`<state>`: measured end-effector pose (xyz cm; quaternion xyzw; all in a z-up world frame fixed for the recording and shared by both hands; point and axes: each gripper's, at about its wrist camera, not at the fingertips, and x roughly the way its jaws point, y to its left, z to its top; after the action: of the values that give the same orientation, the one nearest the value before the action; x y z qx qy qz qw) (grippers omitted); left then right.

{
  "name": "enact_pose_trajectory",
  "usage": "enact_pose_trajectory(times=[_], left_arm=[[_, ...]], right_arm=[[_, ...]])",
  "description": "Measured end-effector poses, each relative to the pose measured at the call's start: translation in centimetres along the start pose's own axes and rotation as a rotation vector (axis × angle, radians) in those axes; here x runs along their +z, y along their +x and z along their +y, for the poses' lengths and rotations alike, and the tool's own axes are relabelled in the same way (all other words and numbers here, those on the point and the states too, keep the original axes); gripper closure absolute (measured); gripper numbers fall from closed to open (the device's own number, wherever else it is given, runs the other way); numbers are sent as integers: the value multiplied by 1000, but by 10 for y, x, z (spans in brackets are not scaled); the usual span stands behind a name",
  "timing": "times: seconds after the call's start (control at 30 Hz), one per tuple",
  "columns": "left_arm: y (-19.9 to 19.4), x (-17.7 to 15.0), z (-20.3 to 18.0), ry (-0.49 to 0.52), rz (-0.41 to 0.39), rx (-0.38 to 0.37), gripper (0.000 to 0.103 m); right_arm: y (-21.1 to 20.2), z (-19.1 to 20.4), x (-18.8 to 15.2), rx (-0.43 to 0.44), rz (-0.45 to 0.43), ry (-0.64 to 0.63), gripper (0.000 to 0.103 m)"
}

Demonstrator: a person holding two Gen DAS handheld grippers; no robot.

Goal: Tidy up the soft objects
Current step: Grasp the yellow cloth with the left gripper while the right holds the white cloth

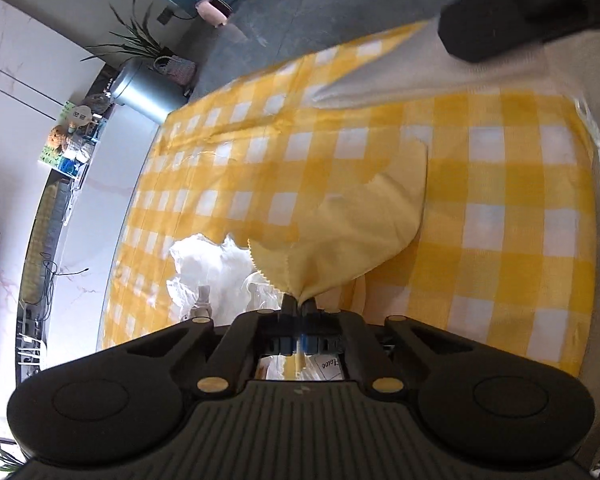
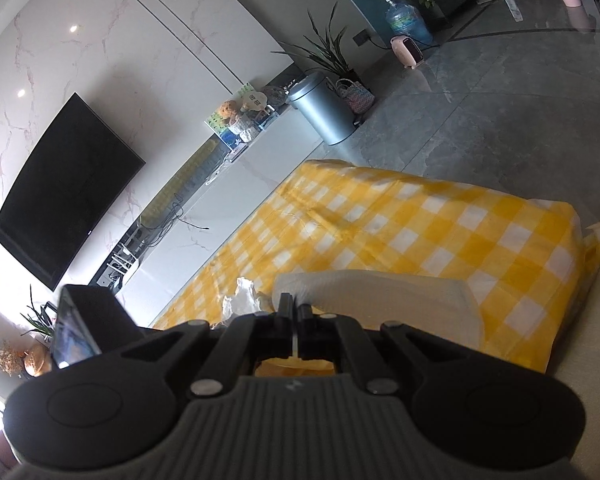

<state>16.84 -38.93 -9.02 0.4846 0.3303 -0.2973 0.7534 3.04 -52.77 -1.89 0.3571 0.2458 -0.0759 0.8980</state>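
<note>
In the left wrist view my left gripper (image 1: 299, 303) is shut on a bunched corner of a plain yellow cloth (image 1: 360, 232) with a zigzag-cut edge. The cloth spreads away from the fingertips over the yellow-and-white checked tablecloth (image 1: 500, 208). A cream towel (image 1: 420, 76) lies at the far right of the table, under the black body of my right gripper (image 1: 520, 12). In the right wrist view my right gripper (image 2: 294, 305) is shut at the near edge of the cream towel (image 2: 380, 292), and a thin pale strip shows between its fingers.
A crumpled white plastic bag (image 1: 208, 264) lies left of the yellow cloth, also seen as the white bag (image 2: 242, 296). A black phone-like device (image 2: 80, 328) stands at the left. Beyond the table are grey floor, a metal bin (image 2: 324, 112) and a low white cabinet (image 2: 228, 184).
</note>
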Motion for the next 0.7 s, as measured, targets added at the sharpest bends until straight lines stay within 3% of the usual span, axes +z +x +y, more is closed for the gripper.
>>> enact_pose_trajectory(times=[0.1,0.23,0.53,0.7], left_arm=[[-22,-10,17,-91,-82,-23,101],[-41,-23,41,-190,-138,-159,101],[-49,-43,69,-388,-127,-298,101],[-56,-55,77,-422,-119,-291,101]], right_arm=[[0,-3,1,-10,7,5,103],[0,-7,1,-24,6,22,103],[4,1,-1,-2,21,-3,103],[8,0,-2,-6,33,0,103]])
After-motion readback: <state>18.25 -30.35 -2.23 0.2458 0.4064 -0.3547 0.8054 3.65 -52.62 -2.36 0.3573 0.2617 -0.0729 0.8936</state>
